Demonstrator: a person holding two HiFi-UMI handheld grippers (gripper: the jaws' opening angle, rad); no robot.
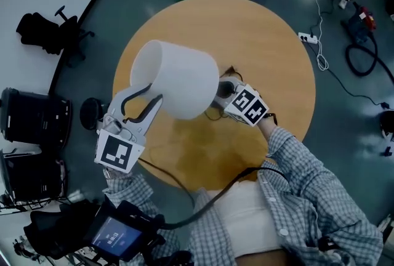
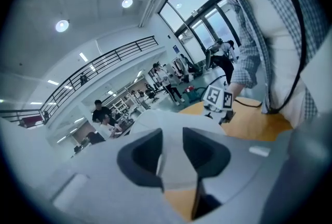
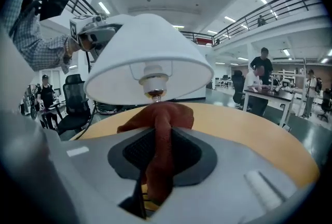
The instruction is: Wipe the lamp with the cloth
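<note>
One lamp point(image 1: 175, 77) at frame centre, shade rim pinched by left gripper point(image 1: 154, 93); one rust cloth point(image 3: 162, 114) clamped in right gripper point(image 3: 160, 139); one round table point(image 1: 271, 49).

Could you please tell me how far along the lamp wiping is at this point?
Done: the right gripper holds the cloth, and the left gripper pinches the shade rim. In hand: the cloth is up under the shade, near the socket. Left: the wiping itself.
</note>
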